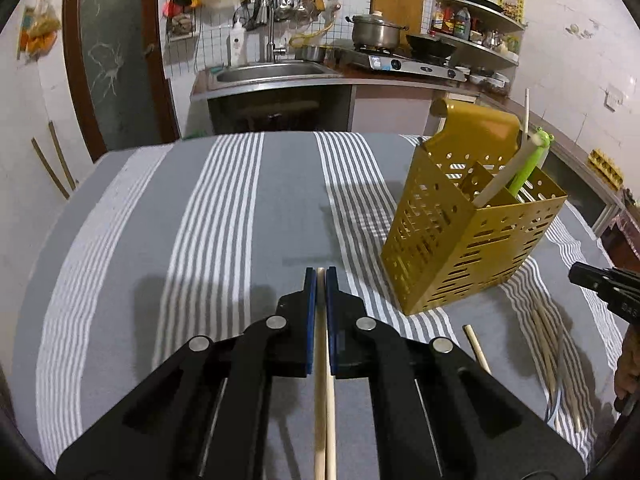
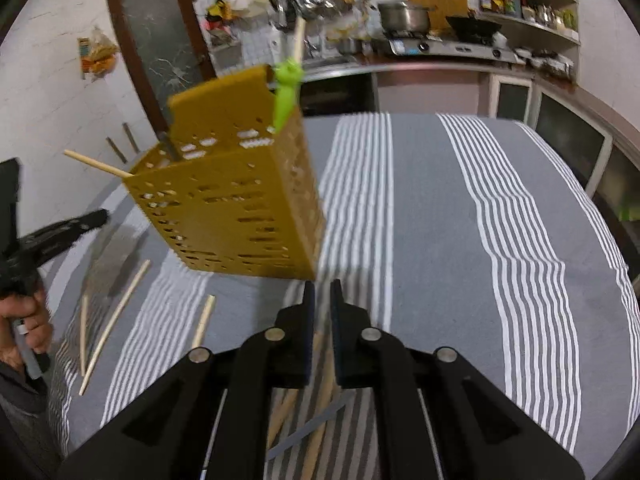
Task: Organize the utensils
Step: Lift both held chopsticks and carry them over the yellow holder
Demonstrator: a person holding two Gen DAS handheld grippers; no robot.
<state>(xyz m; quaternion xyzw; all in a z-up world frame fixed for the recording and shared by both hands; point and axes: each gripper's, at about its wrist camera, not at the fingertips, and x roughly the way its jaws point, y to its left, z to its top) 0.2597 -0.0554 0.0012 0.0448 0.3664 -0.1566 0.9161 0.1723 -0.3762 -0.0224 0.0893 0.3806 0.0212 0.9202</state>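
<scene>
Left gripper (image 1: 320, 276): nearest in its own view, jaws clamped on a chopstick (image 1: 321, 380) that runs back along the fingers toward the camera; gripped near one end, so the long free part can be tipped into the holder.
Right gripper (image 2: 321, 292): jaws nearly together with a thin gap; the view is blurred, and I cannot tell whether anything is pinched, though pale sticks lie under the fingers.
Loose chopsticks (image 2: 114, 326): several lie flat on the cloth (image 1: 132, 240) near the holder's base, within reach of both grippers, probably the ones left to sort.
Single stick (image 1: 476, 347): lies apart on the cloth, just right of the left gripper.
Pile by right gripper (image 1: 554, 356): a bundle of sticks on the cloth under the right tool.
Holder (image 1: 472, 224): yellow perforated box, upright on the cloth, right of the left gripper and ahead; its open top faces up to take utensils on end.
Inside holder: a green utensil (image 1: 530, 160) and a pale chopstick (image 1: 504, 176) lean against the back wall.
Kitchen counter (image 1: 280, 80): well beyond the table.
</scene>
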